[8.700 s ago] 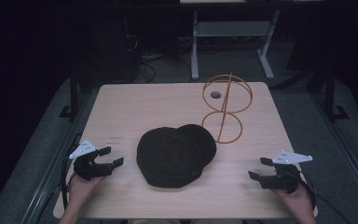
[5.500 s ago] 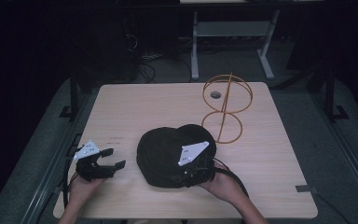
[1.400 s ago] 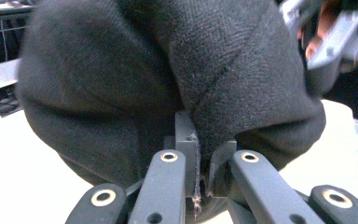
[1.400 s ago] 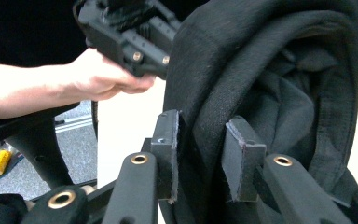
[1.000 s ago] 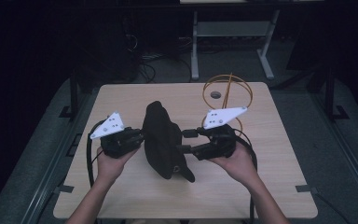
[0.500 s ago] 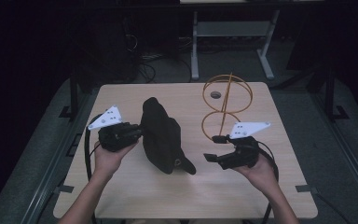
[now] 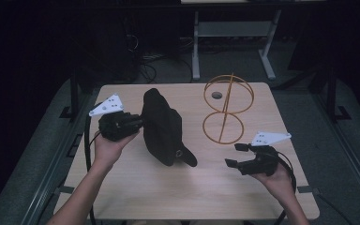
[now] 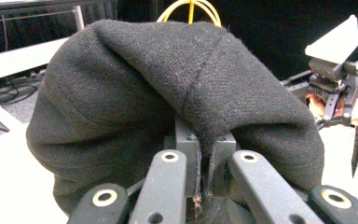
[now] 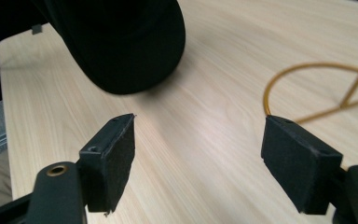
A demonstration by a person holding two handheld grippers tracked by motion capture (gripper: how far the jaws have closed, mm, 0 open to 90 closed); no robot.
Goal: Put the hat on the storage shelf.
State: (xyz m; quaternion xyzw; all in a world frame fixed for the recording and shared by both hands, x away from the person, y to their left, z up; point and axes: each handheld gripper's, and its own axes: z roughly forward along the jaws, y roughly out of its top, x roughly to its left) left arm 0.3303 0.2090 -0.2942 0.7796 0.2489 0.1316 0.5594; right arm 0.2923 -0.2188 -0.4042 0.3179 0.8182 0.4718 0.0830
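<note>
The left gripper [image 7: 138, 123] pinches the soft black wool cap [image 7: 164, 126] tight and holds it up over the light wooden table [image 7: 243, 187]. The right gripper [image 7: 232, 154] is wide open, holding nothing. With one small pinch, the cap might slip and drop.

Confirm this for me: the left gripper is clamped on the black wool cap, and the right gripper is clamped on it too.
The second half is wrong. The right gripper is open and holds nothing; the right gripper view shows its jaws spread above the light wooden table. The left gripper is indeed clamped on the black wool cap, as the left gripper view shows.
</note>
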